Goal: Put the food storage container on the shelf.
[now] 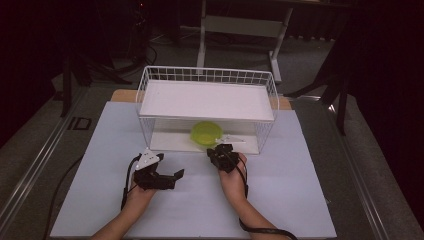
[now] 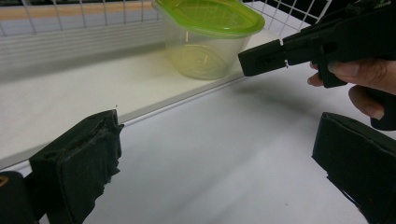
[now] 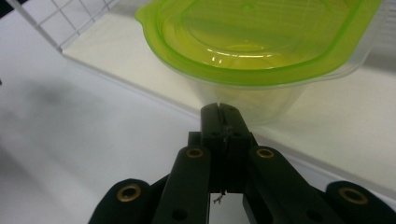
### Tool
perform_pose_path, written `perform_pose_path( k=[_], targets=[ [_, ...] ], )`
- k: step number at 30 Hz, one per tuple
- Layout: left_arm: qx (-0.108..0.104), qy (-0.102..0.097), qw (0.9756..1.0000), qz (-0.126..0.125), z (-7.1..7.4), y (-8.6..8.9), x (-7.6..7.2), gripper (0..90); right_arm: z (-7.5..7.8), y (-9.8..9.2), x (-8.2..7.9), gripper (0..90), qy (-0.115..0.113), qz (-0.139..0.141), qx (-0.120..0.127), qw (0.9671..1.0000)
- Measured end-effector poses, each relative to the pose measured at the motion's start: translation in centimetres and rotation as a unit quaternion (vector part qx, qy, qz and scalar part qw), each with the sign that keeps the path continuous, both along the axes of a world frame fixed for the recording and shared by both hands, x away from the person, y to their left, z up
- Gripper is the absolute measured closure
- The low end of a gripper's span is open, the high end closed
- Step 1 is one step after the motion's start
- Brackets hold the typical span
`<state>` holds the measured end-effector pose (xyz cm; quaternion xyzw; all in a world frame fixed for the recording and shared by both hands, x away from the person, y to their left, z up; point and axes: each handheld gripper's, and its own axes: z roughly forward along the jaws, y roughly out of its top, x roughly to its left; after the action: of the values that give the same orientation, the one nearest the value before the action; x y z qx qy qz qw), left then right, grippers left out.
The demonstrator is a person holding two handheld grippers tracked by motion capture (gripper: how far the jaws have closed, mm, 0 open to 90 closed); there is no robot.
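A clear plastic container with a lime-green lid (image 1: 206, 132) (image 2: 210, 32) (image 3: 261, 46) stands on the lower white board of a wire rack (image 1: 207, 75), near the board's front edge. My right gripper (image 1: 220, 149) (image 3: 219, 112) is shut with nothing between its jaws. Its tips point at the container's clear wall and are at or just short of it. In the left gripper view the same right gripper (image 2: 289, 51) reaches toward the container from the right. My left gripper (image 1: 170, 167) (image 2: 215, 154) rests open on the table, left of the right one, jaws wide apart and empty.
The rack has a white top shelf (image 1: 205, 100) above the container and wire sides (image 2: 93, 14). The rack stands on a white table sheet (image 1: 200, 205). Grey floor, table legs (image 1: 202, 35) and dark stands lie beyond the table.
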<state>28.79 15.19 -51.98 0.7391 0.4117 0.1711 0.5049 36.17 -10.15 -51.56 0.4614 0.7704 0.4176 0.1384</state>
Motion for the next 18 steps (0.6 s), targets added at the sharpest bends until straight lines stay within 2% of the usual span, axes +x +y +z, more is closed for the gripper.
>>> perform_pose_path(
  k=[6, 18],
  targets=[
    [-0.004, -0.006, 1.0, -0.002, 0.3, -0.3, -0.3, 2.1, 0.0, 0.4, 0.9, 89.8, -0.007, -0.003, -0.004, 1.0],
    [-0.009, -0.007, 0.9999, -0.003, 0.5, -0.3, -0.6, 2.1, -0.6, 1.5, 2.5, 89.3, -0.006, -0.017, -0.008, 0.9998]
  ],
)
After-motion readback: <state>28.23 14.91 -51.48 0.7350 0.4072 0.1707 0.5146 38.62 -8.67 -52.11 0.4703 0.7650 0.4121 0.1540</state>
